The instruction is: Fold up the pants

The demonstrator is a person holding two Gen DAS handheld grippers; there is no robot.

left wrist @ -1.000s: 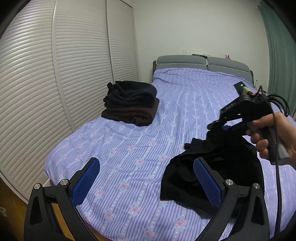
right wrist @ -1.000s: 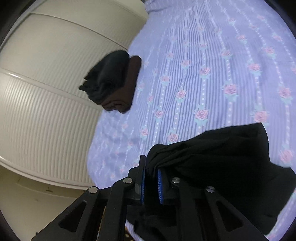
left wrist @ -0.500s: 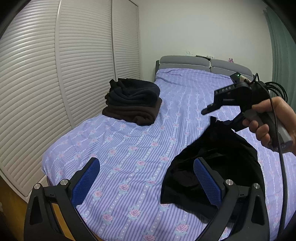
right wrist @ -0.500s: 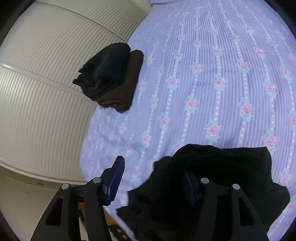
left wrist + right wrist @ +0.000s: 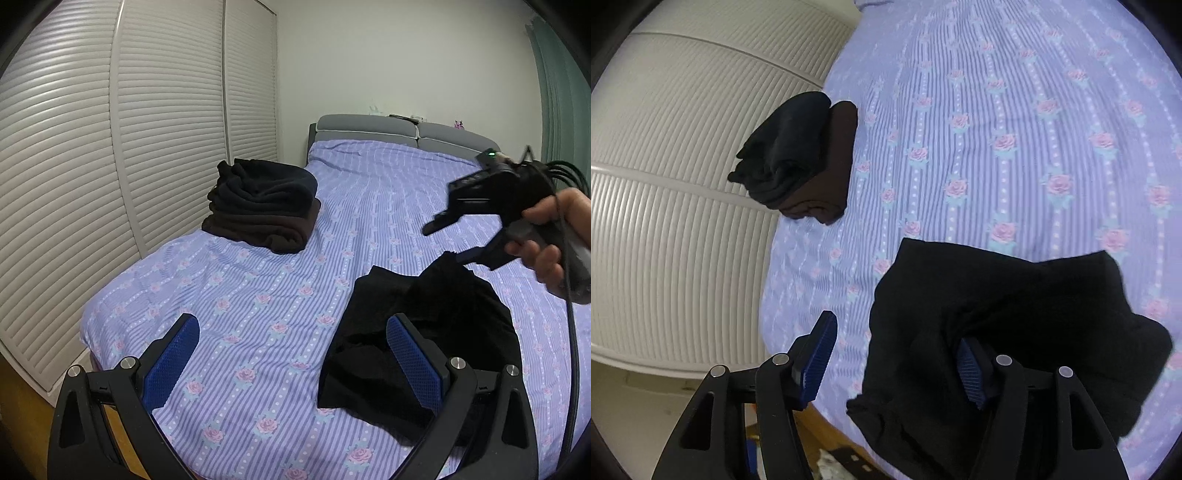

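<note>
Black pants (image 5: 424, 325) lie crumpled on the bed near its front right edge; they also show in the right wrist view (image 5: 1015, 317). My left gripper (image 5: 291, 354) is open and empty, low over the bed's front, its right pad in front of the pants. My right gripper (image 5: 897, 358) is open and empty just above the pants, which spread under its right finger. In the left wrist view the right gripper (image 5: 448, 240) hovers open above the pile's far edge.
A stack of folded dark clothes (image 5: 262, 206) sits on the bed's left side, also in the right wrist view (image 5: 801, 158). The purple floral bedsheet (image 5: 258, 295) covers the bed. White louvred wardrobe doors (image 5: 92, 166) stand left. A grey headboard (image 5: 369, 125) is at the back.
My right gripper let go of the pants: it was shut on a fold, then opened and lifted away. The pants dropped onto the bed. My left gripper stayed open.
</note>
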